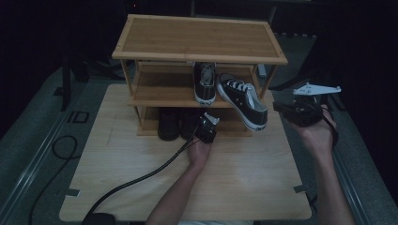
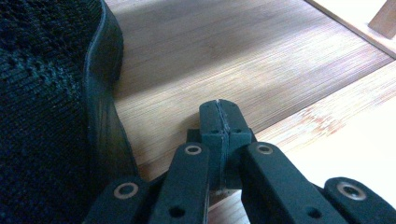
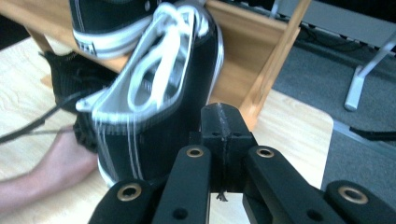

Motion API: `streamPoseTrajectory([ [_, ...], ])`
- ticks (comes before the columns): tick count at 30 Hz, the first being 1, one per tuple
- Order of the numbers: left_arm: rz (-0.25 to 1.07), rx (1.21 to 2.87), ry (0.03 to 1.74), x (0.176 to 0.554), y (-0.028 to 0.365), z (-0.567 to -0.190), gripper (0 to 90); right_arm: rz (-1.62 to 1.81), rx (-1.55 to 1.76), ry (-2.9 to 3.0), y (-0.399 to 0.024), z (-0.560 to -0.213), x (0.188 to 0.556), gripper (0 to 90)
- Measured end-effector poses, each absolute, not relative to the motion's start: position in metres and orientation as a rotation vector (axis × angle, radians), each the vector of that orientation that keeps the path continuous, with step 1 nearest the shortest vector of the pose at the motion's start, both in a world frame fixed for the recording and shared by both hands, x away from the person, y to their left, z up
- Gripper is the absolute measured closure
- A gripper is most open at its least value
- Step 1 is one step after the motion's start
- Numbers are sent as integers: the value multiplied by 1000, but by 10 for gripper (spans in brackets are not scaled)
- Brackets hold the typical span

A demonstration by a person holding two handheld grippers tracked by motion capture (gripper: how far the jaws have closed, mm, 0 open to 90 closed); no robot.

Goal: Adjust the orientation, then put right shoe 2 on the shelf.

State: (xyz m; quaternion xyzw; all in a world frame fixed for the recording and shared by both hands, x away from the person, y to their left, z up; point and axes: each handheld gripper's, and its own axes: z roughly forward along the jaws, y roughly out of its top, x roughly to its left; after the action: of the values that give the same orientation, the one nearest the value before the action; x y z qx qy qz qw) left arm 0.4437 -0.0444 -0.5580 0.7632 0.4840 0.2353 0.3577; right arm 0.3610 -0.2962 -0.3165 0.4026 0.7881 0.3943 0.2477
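Black jaws of both grippers meet, gripping nothing.

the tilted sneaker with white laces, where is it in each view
High view: the tilted sneaker hangs off the rack's middle shelf, right of centre, heel toward the table.
Left gripper view: not in it; the dark shoe at left is another one.
Right gripper view: left of centre, just above the shut jaws.
Shared landmark: the rack.
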Motion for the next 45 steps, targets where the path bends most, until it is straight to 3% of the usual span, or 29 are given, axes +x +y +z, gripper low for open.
streamPoseTrajectory([
  [19,606,1970,1249,444,-44,-558,900,1090,1055,2226,-293,-357,316,900],
  [45,605,1964,1253,443,-44,-558,900,1092,1029,2239,-279,-363,317,900],
])
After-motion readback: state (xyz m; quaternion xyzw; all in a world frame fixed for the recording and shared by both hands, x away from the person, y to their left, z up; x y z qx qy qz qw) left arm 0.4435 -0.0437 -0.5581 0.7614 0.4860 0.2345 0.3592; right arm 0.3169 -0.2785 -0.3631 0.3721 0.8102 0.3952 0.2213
